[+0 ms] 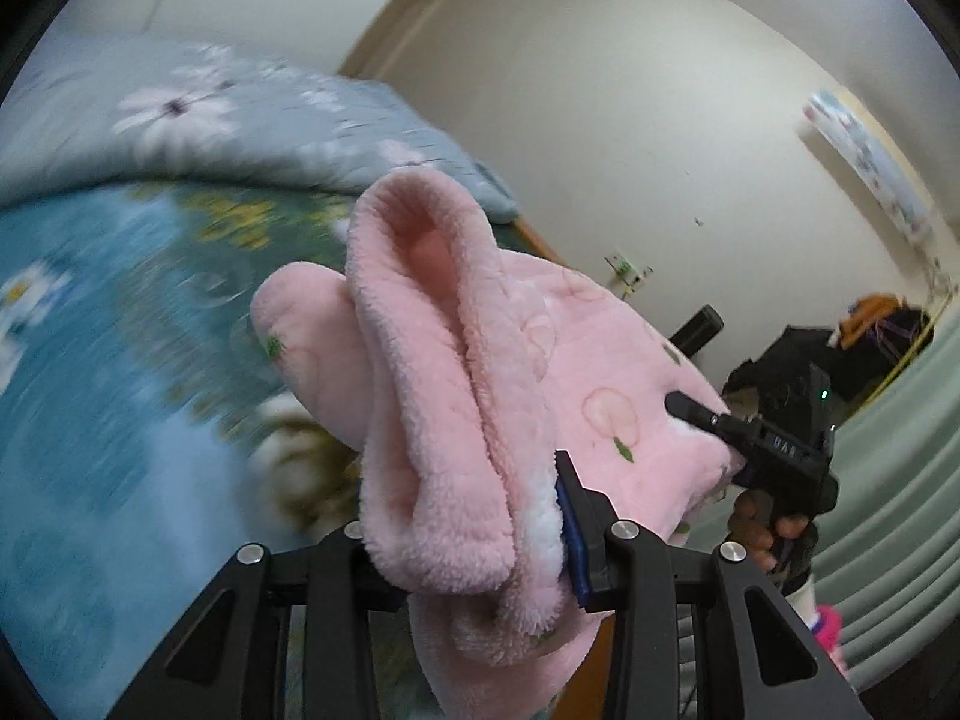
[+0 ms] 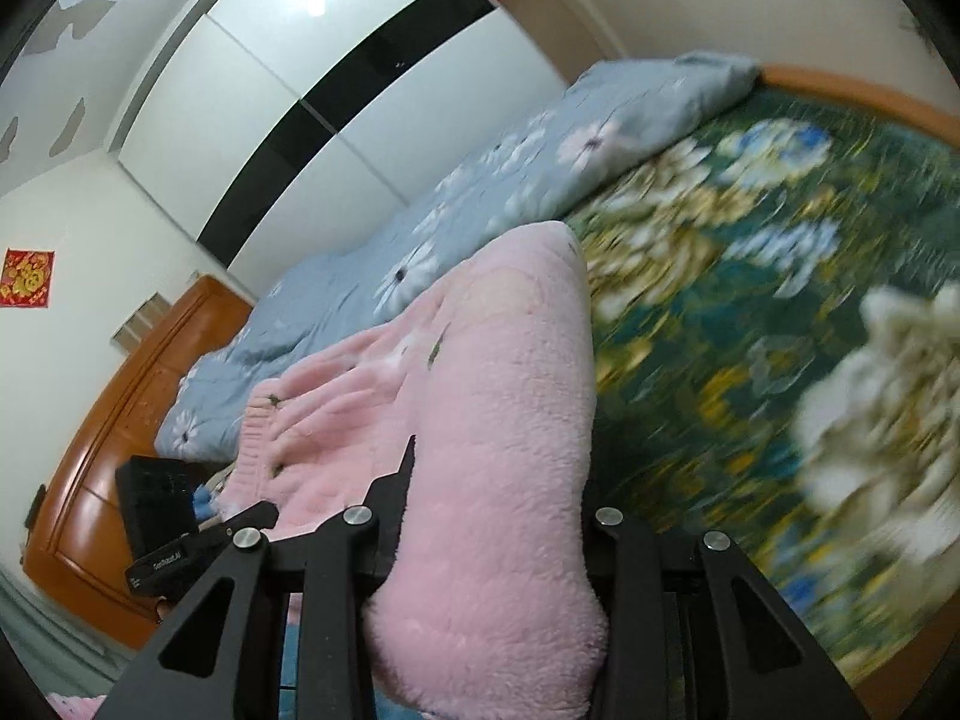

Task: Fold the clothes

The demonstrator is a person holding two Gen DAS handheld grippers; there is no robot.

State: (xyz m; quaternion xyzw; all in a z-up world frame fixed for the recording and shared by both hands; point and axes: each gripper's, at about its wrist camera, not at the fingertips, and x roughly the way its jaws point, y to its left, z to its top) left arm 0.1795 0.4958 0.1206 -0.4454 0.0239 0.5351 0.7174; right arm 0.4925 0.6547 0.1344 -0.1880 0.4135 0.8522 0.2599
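We see a wide bed [image 2: 750, 276] under a dark teal sheet printed with white and yellow flowers, blurred in both views. Along its far side lies a pale blue quilt [image 2: 480, 192] with white daisies, bunched against the orange wooden bed frame [image 2: 852, 90]. Behind the quilt in the right wrist view stands a tall white wardrobe [image 2: 252, 96] with a black band across its sliding doors, and a small red and gold paper square [image 2: 27, 277] hangs on the wall at the far left.

The pink fleece garment [image 1: 480, 372], fluffy on the inside and printed with faint fruit shapes and small green leaves on the outside, is held up above the bed between the two tools. In the left wrist view, our left tongs [image 1: 480, 570] are clamped on a thick folded edge of it near the camera, the blue-padded finger pressed into the pile. Farther right in that view, our right tongs [image 1: 729, 447] bite another edge of the same garment, with a hand [image 1: 762, 531] wrapped around the black handle below.

In the right wrist view, the right tongs grip a rolled pink fold, and the garment's ribbed hem [image 2: 264, 438] trails toward the left tool's black body [image 2: 162, 516].
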